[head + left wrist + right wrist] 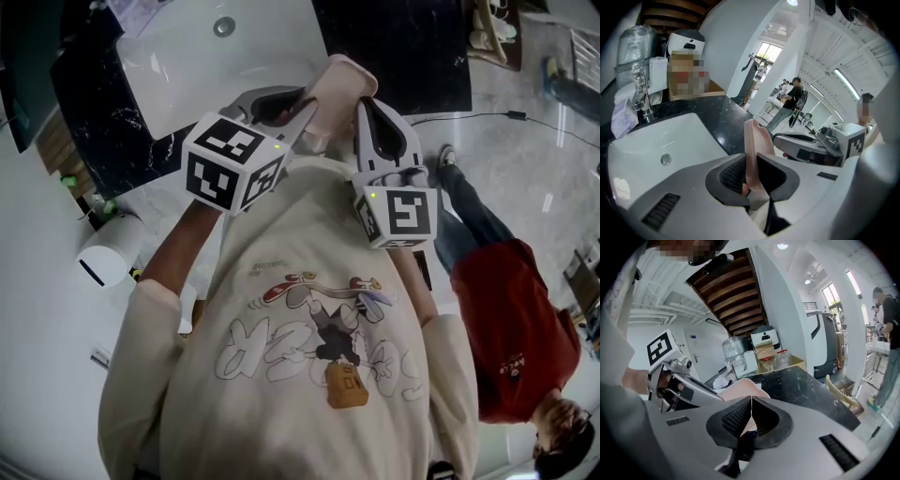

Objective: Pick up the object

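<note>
Left gripper and right gripper clamp pink object, maybe a slipper

The object sat between the jaws of the left tool and also between the jaws of the right tool, which was just to its right. Ahead and left of the left tool, the sink lay in the surface. A tap stood behind the sink, with a box to its right. A person stood on the floor, to the right of the right tool.
</note>
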`<state>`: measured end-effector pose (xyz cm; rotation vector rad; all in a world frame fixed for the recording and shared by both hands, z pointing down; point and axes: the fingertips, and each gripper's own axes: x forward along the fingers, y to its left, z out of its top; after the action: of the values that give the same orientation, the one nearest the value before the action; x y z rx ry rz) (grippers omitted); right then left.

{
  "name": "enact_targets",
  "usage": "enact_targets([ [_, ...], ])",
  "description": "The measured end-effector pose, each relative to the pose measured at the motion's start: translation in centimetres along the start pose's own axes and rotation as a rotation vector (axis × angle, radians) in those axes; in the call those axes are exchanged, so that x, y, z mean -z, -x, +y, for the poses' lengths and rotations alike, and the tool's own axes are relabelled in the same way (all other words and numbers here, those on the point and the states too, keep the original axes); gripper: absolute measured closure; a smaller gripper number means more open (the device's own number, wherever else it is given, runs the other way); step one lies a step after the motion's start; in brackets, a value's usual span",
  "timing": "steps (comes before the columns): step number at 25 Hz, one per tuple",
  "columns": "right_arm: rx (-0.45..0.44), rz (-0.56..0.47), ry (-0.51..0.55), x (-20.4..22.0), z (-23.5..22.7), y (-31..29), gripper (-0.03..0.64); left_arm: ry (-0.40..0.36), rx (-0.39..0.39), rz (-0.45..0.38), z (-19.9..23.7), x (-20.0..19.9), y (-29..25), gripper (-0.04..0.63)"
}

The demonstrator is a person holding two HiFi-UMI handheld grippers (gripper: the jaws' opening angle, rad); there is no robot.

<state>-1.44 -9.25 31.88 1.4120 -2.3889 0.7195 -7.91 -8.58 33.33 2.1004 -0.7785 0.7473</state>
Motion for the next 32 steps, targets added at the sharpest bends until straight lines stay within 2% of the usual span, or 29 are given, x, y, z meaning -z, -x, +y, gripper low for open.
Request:
enact_targets([
  [4, 0.001, -0.031, 0.000, -0.6, 0.9, 1.3, 0.597, 0.079, -0.023, -0.098, -1.5, -0.1, 1.5, 0.525],
  [7, 0.000, -0.054, -0.003, -0.8, 1.8, 1.9, 0.597, 0.096, -0.063, -0.137, -1.8, 0.0, 2.6, 0.525],
  [10, -0.001, -0.065, 0.002, -0.7, 2.5, 2.6, 0.598, 0.096, -0.089, -0.149, -2.4, 0.5, 3.3, 0.525],
  [20, 0.000, -0.087, 0.032, -0.8, 4.0, 4.8, 0.598, 0.129, -0.109, -0.189, -4.7, 2.6, 5.2, 0.525],
  [26, 0.027, -0.099, 0.068, -1.1, 4.4, 6.4, 0.598, 0.117, -0.103, -0.202, -5.7, 3.5, 5.7, 0.525],
  [32, 0.018, -0.114, 0.001, -1.8, 5.0, 8.0, 0.597, 0.107, -0.114, -0.217, -6.0, 4.0, 6.5, 0.525],
])
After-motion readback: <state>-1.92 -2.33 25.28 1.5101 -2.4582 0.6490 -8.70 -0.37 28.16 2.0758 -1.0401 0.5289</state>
